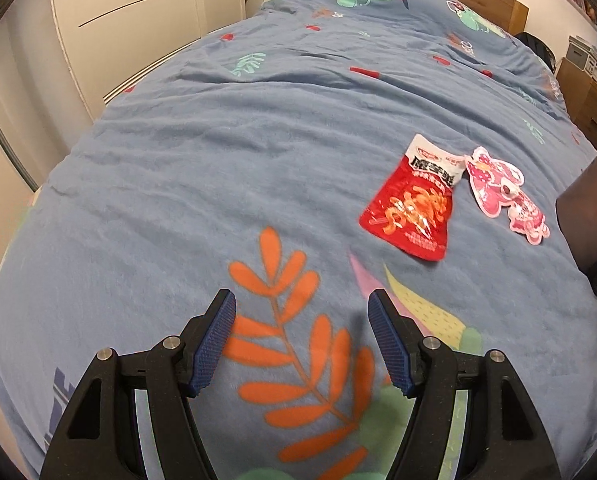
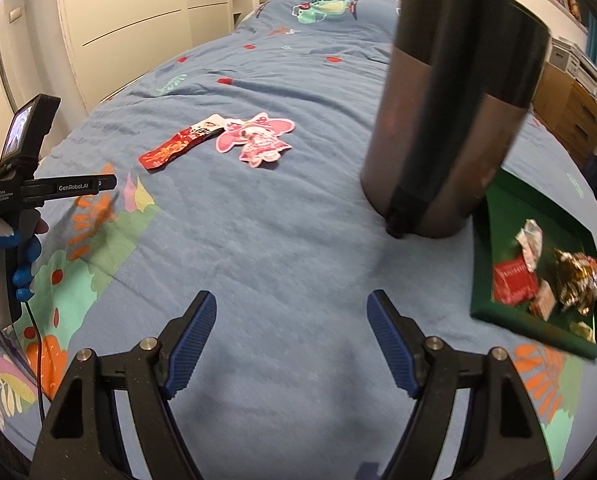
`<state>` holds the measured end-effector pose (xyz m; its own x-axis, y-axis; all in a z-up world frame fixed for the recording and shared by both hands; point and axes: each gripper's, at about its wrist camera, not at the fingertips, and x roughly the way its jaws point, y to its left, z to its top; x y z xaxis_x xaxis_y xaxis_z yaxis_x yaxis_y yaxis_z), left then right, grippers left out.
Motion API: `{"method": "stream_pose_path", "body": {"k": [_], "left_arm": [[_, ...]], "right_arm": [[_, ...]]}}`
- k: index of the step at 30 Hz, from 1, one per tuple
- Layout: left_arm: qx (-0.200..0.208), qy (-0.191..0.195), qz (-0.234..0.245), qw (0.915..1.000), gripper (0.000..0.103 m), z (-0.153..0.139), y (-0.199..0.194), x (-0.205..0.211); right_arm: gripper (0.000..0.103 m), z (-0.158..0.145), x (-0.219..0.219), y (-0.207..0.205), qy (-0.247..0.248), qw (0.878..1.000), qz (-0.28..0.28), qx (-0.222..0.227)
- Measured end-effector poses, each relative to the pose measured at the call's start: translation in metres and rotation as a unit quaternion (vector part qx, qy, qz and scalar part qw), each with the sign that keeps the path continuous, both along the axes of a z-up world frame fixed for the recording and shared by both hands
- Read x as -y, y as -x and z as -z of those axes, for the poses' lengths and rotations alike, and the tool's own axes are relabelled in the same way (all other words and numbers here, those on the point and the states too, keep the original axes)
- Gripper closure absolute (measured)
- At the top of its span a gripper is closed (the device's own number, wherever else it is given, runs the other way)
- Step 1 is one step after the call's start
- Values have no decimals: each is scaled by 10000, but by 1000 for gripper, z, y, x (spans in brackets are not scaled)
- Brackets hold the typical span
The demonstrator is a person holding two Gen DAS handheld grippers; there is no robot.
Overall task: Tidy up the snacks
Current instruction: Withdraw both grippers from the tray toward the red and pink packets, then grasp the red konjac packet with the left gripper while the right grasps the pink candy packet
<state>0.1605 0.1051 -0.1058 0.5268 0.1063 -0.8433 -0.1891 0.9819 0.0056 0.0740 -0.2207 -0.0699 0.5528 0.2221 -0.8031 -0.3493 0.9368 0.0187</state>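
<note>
Nearest the left wrist camera, the left gripper (image 1: 301,310) hangs over the bed's blue blanket (image 1: 202,184) with its blue-padded jaws parted about halfway and nothing between them; an orange leaf print (image 1: 298,344) lies directly beneath. Ahead of this gripper and off to its right, a red snack packet (image 1: 412,208) lies flat on the blanket, and a pink cartoon-shaped packet (image 1: 502,190) lies just beside it, on its far right side, the two touching or nearly so. The right gripper (image 2: 291,312) likewise stands wide apart and empty above bare blanket. Ahead of it and to its left lie the same red packet (image 2: 178,146) and pink packet (image 2: 258,136). Ahead and to its right stands a tall dark cylindrical container (image 2: 450,120), tilted in the fisheye view. Just right of that gripper, near the bed's edge, sits a green box (image 2: 494,240) holding several wrapped snacks (image 2: 538,280). At the far left of the right wrist view, a blue-gloved hand (image 2: 22,264) grips the handle of the left gripper.
</note>
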Motion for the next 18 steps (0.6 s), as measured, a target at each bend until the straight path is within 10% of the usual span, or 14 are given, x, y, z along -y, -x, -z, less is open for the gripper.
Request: {"method": "stream_pose_path", "body": {"k": [18], "left_arm": [[187, 324, 1899, 9811, 40, -15, -60, 27]], "right_arm": [[0, -5, -66, -78, 221, 9984, -479, 210]]}}
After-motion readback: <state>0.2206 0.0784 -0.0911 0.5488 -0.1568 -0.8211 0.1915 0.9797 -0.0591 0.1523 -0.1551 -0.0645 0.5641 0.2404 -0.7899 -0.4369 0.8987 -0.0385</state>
